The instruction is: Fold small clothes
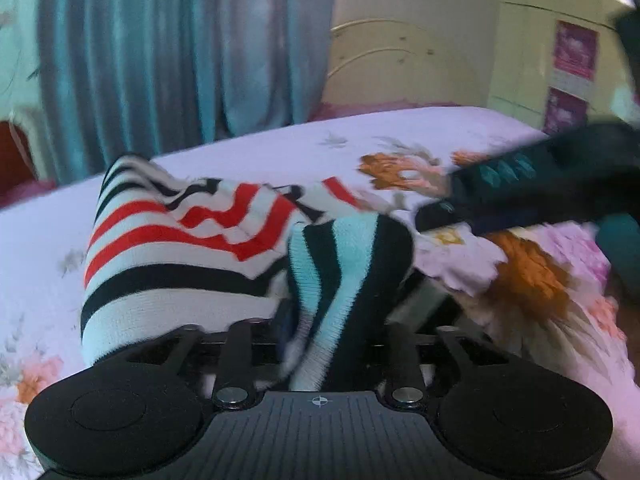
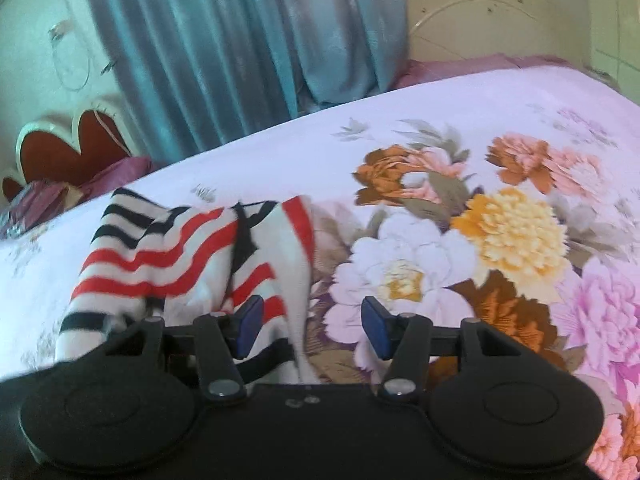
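Note:
A white knit garment with red and black stripes [image 2: 180,256] lies bunched on the floral bed sheet [image 2: 440,128]. In the left wrist view the same garment [image 1: 180,240] drapes over my left gripper [image 1: 344,304]. Its jaws stand well apart, a fold of cloth hangs loosely between them, and the pads are hidden under it. My right gripper [image 2: 312,326] is open just right of the garment. Its blue pads [image 2: 376,328] are wide apart, and only the garment's edge hangs by the left pad. The dark body of the right tool [image 1: 520,188] crosses the left wrist view at the right.
Blue curtains [image 2: 240,40] hang behind the bed. A cream headboard [image 2: 500,20] stands at the back right, and a red heart-shaped cushion [image 2: 72,148] sits at the far left. Large printed flowers cover the right half of the sheet.

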### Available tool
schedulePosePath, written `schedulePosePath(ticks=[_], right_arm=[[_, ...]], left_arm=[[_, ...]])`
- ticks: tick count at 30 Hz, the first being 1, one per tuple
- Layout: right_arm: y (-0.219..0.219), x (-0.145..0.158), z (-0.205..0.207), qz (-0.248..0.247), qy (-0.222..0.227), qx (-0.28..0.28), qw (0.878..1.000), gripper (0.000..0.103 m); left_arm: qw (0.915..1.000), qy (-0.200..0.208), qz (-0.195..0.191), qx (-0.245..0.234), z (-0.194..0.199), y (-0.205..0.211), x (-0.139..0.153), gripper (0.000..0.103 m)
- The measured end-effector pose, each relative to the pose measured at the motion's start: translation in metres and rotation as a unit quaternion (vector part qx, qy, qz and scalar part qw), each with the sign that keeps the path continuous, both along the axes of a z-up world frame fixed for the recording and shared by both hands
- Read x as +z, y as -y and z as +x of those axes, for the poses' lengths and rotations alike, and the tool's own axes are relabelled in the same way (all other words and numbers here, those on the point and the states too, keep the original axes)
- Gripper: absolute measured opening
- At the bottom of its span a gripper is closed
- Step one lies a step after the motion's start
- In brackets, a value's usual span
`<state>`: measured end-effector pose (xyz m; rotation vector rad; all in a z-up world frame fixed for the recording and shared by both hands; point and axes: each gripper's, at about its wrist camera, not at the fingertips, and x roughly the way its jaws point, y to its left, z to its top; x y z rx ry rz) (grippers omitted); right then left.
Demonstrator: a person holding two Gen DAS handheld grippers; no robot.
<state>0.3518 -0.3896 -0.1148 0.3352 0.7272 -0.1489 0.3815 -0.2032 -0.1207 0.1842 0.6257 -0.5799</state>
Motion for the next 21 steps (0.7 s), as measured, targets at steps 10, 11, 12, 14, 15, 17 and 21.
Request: schedulePosePath(ticks=[10,11,12,14,15,17,21], right_arm=[[-0.023,-0.006,0.038,0.111,-0.01,0.098,0.989,0.064],[-0.028,-0.01,0.043,0.116,-0.02,0.106,0.987,0.064],[-0.032,-0.016,0.048,0.122,-0.031,0.111,0.986,0.064],[-0.034,-0.028,0.058,0.132,-0.05,0.105,0.984,0.062],[-0.035,-0.032,0.061,0.141,-0.054,0.103,0.983,0.061],[-0.038,-0.037,0.066,0.145,-0.054,0.103,0.983,0.053],[-0.051,-0.032,0.064,0.137,-0.052,0.119,0.982,0.03]], left_arm=[[0.9972,-0.01,-0.074,0.012,-0.044,-0.068,0.043,0.069],[0.9962,-0.004,-0.081,0.031,-0.043,-0.082,0.046,0.069],[0.995,0.0,-0.085,0.052,-0.039,-0.093,0.047,0.069],[0.991,0.005,-0.092,0.097,-0.029,-0.118,0.047,0.069],[0.9889,0.004,-0.091,0.118,-0.022,-0.128,0.046,0.069],[0.9843,-0.005,-0.085,0.155,-0.005,-0.142,0.039,0.069],[0.9752,-0.031,-0.091,0.199,0.027,-0.153,0.02,0.069]])
